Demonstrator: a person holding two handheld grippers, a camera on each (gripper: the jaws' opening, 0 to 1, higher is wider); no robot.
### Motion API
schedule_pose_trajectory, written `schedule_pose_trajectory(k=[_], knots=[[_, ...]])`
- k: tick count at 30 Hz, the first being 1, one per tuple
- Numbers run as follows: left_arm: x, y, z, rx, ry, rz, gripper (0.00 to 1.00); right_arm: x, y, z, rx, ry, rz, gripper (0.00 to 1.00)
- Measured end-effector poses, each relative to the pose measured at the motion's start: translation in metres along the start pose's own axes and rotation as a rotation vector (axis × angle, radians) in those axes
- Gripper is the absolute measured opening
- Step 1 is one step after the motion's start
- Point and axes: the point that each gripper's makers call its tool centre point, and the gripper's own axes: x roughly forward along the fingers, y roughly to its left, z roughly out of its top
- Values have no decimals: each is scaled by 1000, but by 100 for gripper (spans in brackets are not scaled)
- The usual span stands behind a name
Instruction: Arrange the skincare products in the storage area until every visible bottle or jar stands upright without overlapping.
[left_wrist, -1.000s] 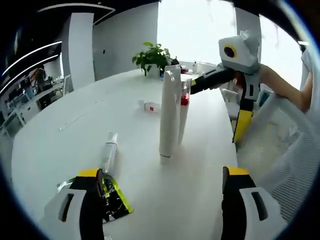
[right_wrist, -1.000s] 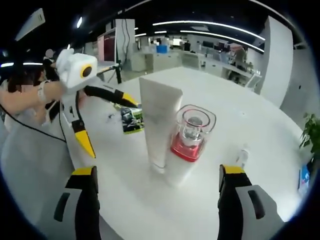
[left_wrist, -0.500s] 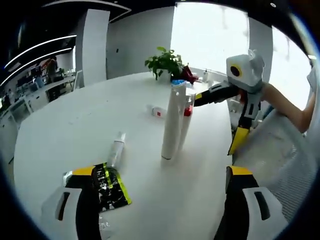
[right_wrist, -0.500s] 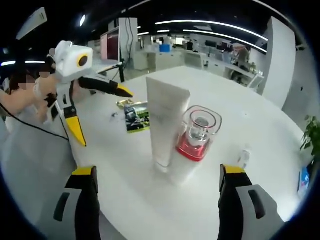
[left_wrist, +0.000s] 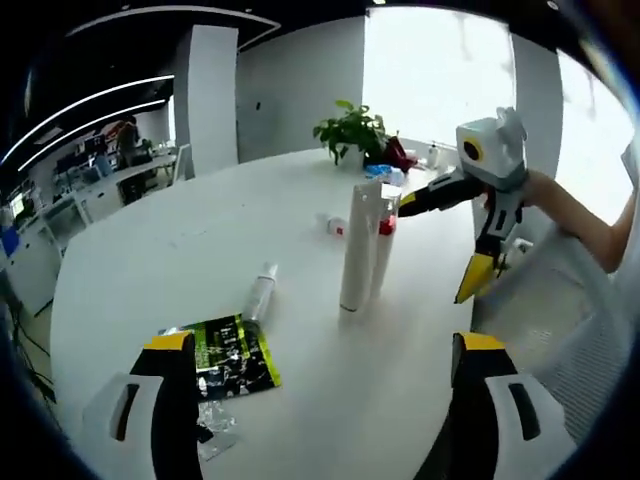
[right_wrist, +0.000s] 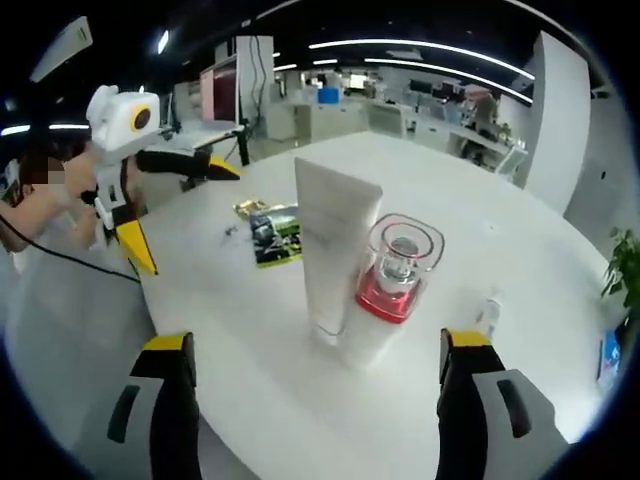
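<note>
Left gripper (left_wrist: 320, 400) released, nothing between its jaws; right gripper (right_wrist: 312, 400) likewise spread wide. On the table (left_wrist: 150, 260), a sachet (left_wrist: 232, 355) and small bottle (left_wrist: 260, 294) lie flat. Beyond them, the white tube (left_wrist: 357, 247) stands touching the red-collared bottle (right_wrist: 392, 280) — one careless nudge likely topples both.

1. Table (right_wrist: 520, 260): plain white.
2. Tall tube (right_wrist: 335, 255): matte white, no print visible; also white in the left gripper view (left_wrist: 357, 250).
3. Bottle (right_wrist: 395, 285) touching the tube: clear top, red band, white base.
4. Sachet (left_wrist: 232, 357) beyond the tube in the right gripper view: black with yellow-green edge, small light print, silvery end.
5. Small bottle (left_wrist: 260, 295) lying beside the sachet: clear to whitish.
6. Left gripper (left_wrist: 320, 420): white shells, black inner jaws, yellow tips.
7. Right gripper (right_wrist: 315, 415): same white, black, yellow.
8. Plant (left_wrist: 352, 130) behind the tube: green leaves.
</note>
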Motion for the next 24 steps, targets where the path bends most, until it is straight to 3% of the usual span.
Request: schedule_pose_trajectory(k=[8,15,24], knots=[[-12,4,-1,-52,-15,61,99,2,0,-2,-5,19,0,100],[-9,7,-4,-60,-15,56,99,1,-2,-1,4,16,-13,100],[-4,-3,-16,-95,5,46,99,2,-3,-2,10,18,-22,100]])
